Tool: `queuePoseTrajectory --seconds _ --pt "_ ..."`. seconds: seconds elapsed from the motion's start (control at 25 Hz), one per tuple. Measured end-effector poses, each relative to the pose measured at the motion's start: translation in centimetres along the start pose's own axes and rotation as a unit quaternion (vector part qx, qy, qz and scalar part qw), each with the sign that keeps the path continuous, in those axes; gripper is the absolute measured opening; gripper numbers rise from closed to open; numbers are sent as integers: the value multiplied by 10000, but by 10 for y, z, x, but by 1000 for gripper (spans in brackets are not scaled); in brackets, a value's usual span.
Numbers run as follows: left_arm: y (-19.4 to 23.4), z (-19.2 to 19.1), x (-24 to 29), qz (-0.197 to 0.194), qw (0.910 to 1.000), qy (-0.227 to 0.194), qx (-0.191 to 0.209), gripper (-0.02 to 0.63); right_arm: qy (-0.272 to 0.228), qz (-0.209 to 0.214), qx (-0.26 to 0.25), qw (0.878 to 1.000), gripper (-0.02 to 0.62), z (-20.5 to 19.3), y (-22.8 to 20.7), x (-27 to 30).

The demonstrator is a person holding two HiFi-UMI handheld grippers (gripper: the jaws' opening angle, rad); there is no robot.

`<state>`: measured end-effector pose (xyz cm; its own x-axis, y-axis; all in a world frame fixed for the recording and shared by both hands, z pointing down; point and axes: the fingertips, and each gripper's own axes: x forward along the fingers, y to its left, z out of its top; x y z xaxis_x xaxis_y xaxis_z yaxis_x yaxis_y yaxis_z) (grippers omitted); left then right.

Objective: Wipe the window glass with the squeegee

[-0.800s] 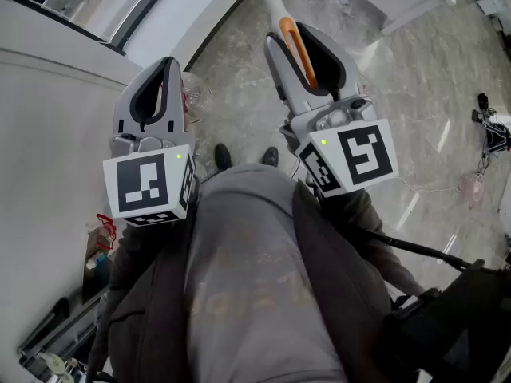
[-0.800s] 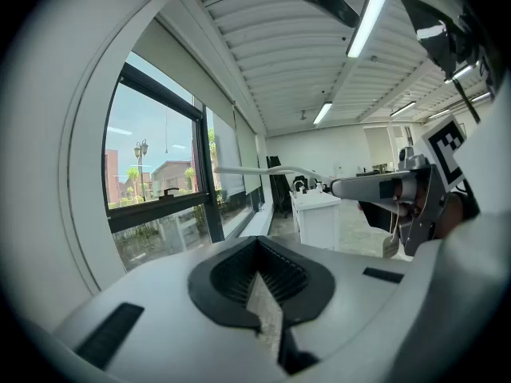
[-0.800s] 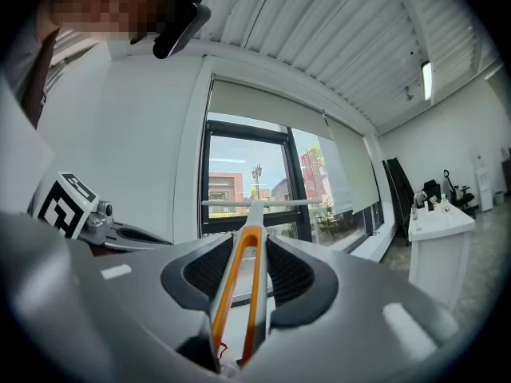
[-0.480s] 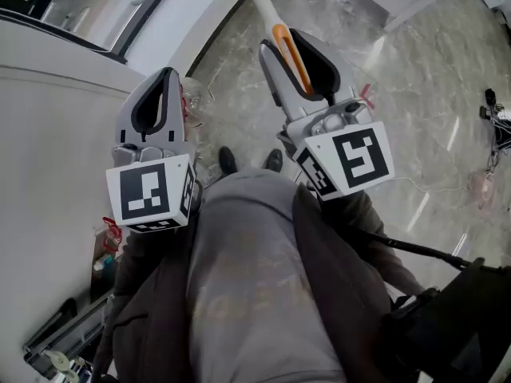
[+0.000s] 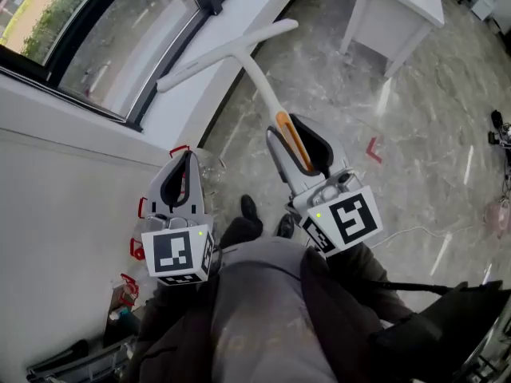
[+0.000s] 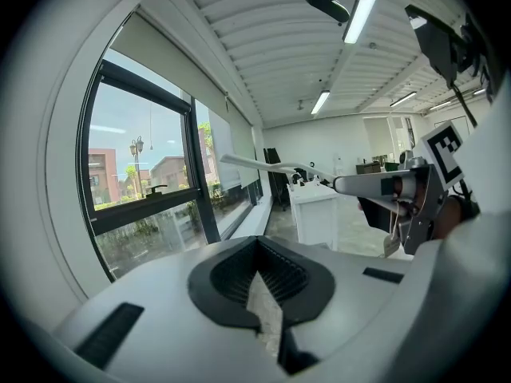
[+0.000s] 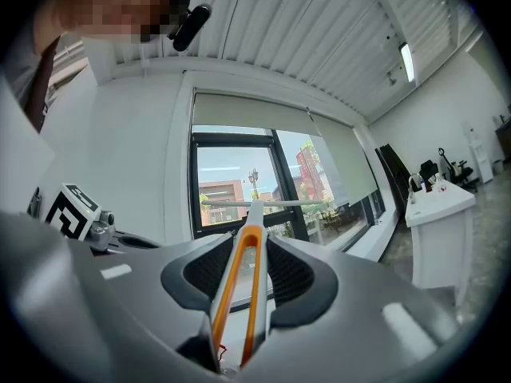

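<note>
The squeegee (image 5: 257, 82) has a white shaft, an orange-edged handle and a long white blade (image 5: 223, 50) that reaches over the sill toward the window glass (image 5: 96, 30). My right gripper (image 5: 286, 126) is shut on the handle, and in the right gripper view the orange handle (image 7: 239, 286) runs between its jaws with the blade (image 7: 263, 203) level before the glass (image 7: 231, 178). My left gripper (image 5: 188, 156) hangs beside it to the left by the white wall, jaws shut, tips meeting (image 6: 257, 242), nothing clearly held. The left gripper view shows the blade (image 6: 255, 164) off to the right.
A white sill (image 5: 192, 78) runs under the dark-framed window. A white desk (image 5: 399, 2) stands further along on the marble floor. Red-handled items and clutter (image 5: 128, 282) lie by the wall at lower left. Cables (image 5: 499, 130) lie at the right. The person's shoes (image 5: 251, 214) are below.
The head view has swung up toward the window, so both grippers sit lower in frame and the whole blade and glass now show. The right gripper keeps its hold on the handle.
</note>
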<state>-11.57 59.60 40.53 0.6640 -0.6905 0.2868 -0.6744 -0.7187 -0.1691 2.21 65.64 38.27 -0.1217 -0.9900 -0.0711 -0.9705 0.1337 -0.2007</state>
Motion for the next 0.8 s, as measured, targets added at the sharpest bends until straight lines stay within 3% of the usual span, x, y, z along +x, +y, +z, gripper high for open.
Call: queuePoseTrajectory --seconds 0.28,0.64,0.8 --pt "31 2 84 43 9996 41 -288 0 145 210 -14 9997 132 -1 -43 66" --pt "146 33 259 244 9972 -253 -657 0 98 627 -118 9979 132 9 -115 272" --pt "177 57 320 280 9966 -331 -700 0 101 749 -251 9968 132 24 -141 338"
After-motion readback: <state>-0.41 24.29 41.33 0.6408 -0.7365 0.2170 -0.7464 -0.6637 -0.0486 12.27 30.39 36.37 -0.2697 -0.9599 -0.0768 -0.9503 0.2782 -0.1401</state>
